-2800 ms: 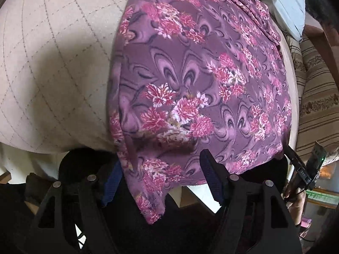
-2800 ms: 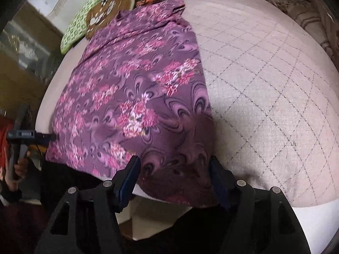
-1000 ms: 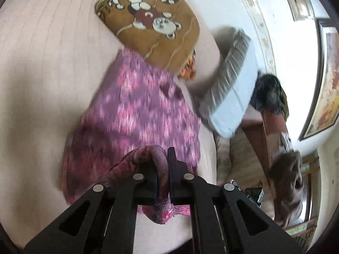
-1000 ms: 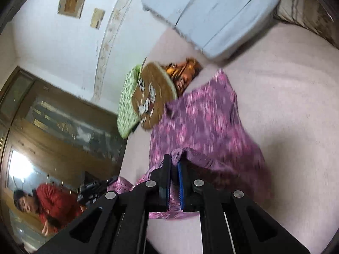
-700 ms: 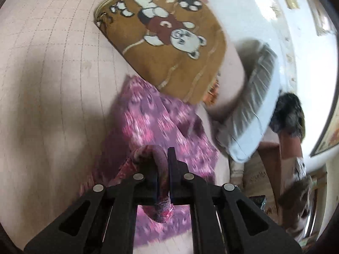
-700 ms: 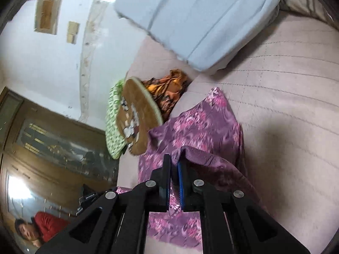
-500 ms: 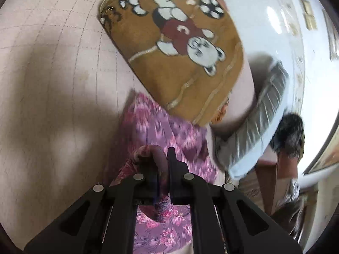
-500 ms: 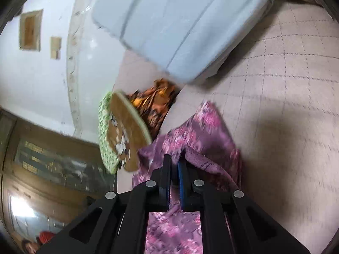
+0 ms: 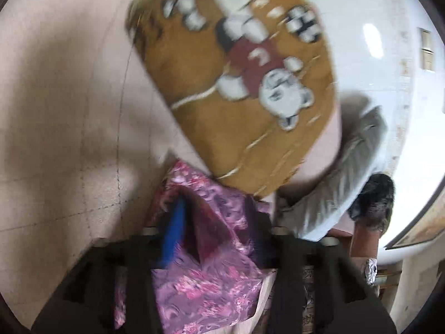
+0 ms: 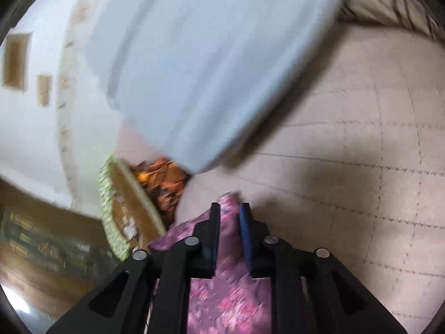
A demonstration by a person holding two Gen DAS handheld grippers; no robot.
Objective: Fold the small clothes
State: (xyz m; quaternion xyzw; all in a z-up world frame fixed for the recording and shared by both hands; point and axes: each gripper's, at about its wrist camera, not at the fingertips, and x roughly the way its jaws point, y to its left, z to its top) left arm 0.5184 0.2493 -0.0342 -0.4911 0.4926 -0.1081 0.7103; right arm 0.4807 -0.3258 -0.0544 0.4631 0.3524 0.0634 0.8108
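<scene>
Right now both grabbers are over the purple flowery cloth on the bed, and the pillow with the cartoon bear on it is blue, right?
Not quite: the flat cartoon-bear pillow is brown, as the left wrist view shows. The rest holds: the left gripper and right gripper are over the purple flowery cloth.

Black right gripper (image 10: 228, 222): blue finger pads (image 10: 244, 228), silver screws (image 10: 192, 241).

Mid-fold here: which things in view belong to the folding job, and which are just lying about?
Job: purple floral garment, left gripper, right gripper, both open over it.

Lying about: brown cartoon cushion, light blue pillow, orange cloth, quilted bedcover.
</scene>
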